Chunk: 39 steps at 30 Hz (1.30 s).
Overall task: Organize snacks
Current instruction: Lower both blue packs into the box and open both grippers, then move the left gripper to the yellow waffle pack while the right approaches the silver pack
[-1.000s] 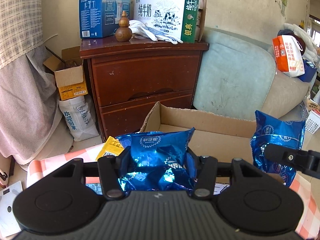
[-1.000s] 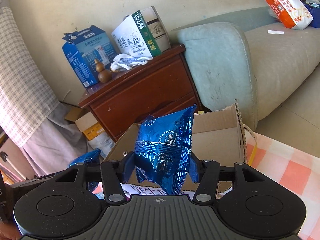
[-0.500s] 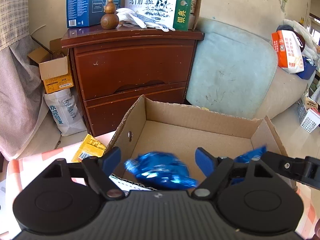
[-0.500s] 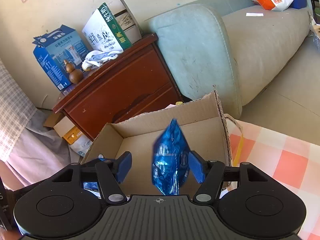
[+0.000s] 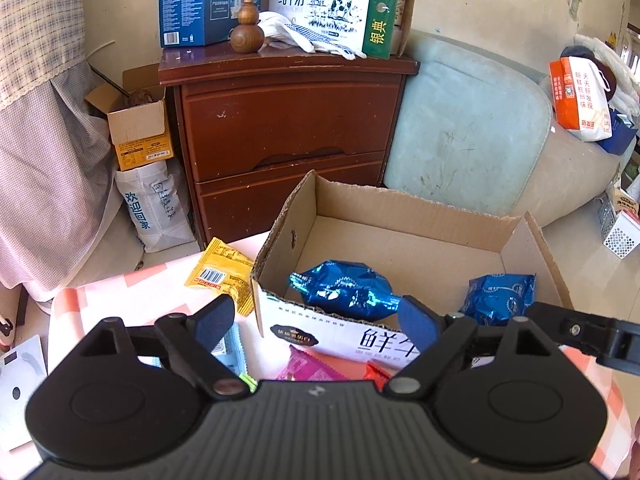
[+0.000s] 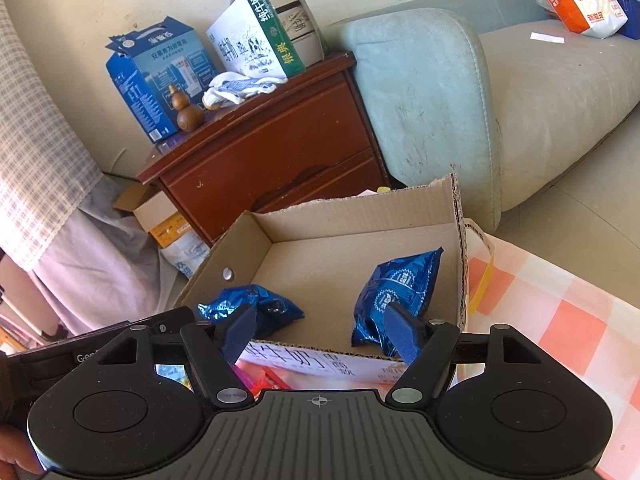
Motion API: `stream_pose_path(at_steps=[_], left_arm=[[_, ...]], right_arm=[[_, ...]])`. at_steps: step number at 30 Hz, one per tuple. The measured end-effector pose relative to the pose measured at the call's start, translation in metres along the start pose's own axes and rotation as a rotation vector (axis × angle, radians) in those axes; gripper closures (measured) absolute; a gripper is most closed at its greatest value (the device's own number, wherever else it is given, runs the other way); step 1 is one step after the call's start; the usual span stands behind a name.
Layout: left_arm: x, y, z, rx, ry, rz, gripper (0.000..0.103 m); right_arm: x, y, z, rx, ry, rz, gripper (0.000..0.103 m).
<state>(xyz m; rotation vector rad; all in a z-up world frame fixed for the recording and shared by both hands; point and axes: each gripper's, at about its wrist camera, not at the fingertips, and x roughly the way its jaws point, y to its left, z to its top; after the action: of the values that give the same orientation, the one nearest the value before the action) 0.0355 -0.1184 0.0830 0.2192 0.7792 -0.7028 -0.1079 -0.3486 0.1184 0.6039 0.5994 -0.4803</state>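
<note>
An open cardboard box (image 5: 404, 208) (image 6: 360, 208) stands on the checked tablecloth. Two blue foil snack bags lie inside it: one at the left (image 5: 344, 288) (image 6: 256, 308), one at the right (image 5: 500, 294) (image 6: 400, 288). My left gripper (image 5: 316, 320) is open and empty, just in front of the box's near wall. My right gripper (image 6: 320, 330) is open and empty at the same wall, to the right of the left one. A yellow snack packet (image 5: 222, 272) lies on the cloth left of the box. Pink and red packets (image 5: 316, 368) lie in front of the box.
A brown wooden cabinet (image 5: 288, 128) stands behind the box, with milk cartons, a wooden gourd and gloves on top. A pale sofa (image 5: 464, 136) is at the right with an orange-white bag (image 5: 580, 100). Small boxes and a white sack (image 5: 152, 204) stand left of the cabinet.
Both grippers opened and let go of their blue bags, which dropped into the box. Both grippers drew back slightly from the box.
</note>
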Motion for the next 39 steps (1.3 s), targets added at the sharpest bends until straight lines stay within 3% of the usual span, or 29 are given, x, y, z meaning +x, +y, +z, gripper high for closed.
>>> stream_pose_path(at_steps=[10,16,28,39], left_arm=[[-0.024,0.013,-0.038,0.005,0.062,0.046,0.015],[-0.036,0.013,-0.065,0.047,0.097,0.024,0.013],[-0.03,-0.006,-0.126,0.134,0.192,-0.044,0.013],[-0.012,-0.013,-0.135,0.152,0.185,-0.003,0.013]], right_arm=[[-0.013,0.009,-0.023,-0.121,0.106,-0.025,0.031],[-0.021,0.013,-0.038,-0.195,0.163,-0.025,0.03],[-0.025,-0.02,-0.058,-0.112,0.305,-0.045,0.03],[-0.016,-0.013,-0.085,-0.265,0.378,0.051,0.03]])
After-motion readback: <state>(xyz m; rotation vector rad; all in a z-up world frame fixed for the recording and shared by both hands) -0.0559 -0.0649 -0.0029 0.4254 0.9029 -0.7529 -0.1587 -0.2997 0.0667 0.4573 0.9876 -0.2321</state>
